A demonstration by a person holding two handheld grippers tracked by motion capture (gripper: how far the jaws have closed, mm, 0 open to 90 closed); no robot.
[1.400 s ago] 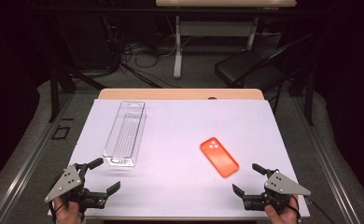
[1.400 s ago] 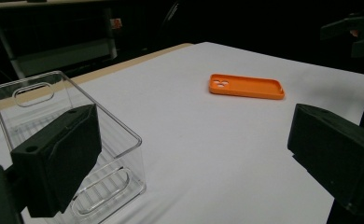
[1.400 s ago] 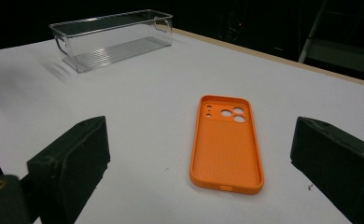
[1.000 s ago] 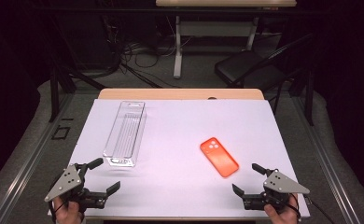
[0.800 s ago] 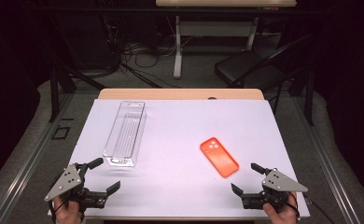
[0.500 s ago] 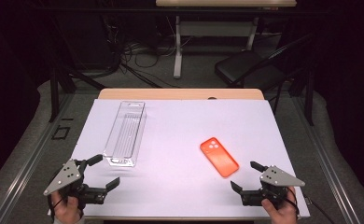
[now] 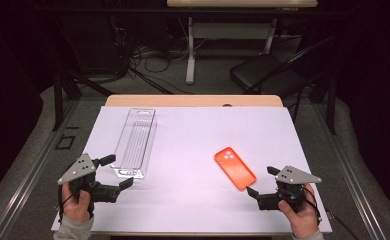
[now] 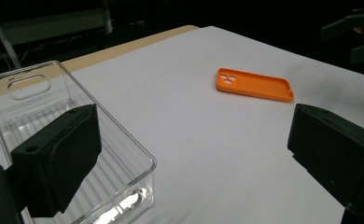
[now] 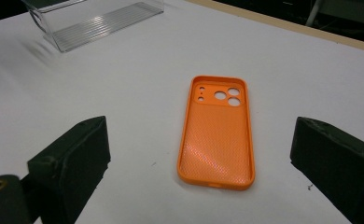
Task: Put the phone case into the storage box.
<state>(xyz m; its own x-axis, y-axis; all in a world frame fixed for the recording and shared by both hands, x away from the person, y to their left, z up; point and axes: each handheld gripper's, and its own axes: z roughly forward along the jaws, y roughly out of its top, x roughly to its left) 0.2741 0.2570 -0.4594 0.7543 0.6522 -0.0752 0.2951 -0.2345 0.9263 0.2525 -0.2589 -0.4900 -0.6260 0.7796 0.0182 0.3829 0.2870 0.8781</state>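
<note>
Sitting at the near edge of the desk (image 7: 193, 125), both claws are held low over the white sheet (image 7: 193, 200), one in each hand. Left claw (image 7: 117, 172) is at the near left corner with its jaws spread wide and nothing between them. The upper jaw tip is pretty much at the near end of the clear plastic tray (image 7: 135, 142); from the left gripper view that tray (image 8: 68, 135) sits right behind the left jaw, though I can't tell if they're actually touching.

Right claw (image 7: 260, 181) is at the near right, jaws also spread wide, holding nothing. It's aimed at the orange phone case (image 7: 234, 168), which lies flat on the sheet just beyond the jaw tips, near but apart from them. In the right gripper view the case (image 9: 217, 133) is open side up, camera cutouts at the far end, lined up between the two jaws.

Tray and case are well apart, tray on the left half running lengthwise toward the far edge, case on the right half lying at a slant. Past the sheet you get a strip of bare wood along the far edge, then a dark floor with cables (image 7: 143, 55) and a black chair (image 7: 268, 75).
</note>
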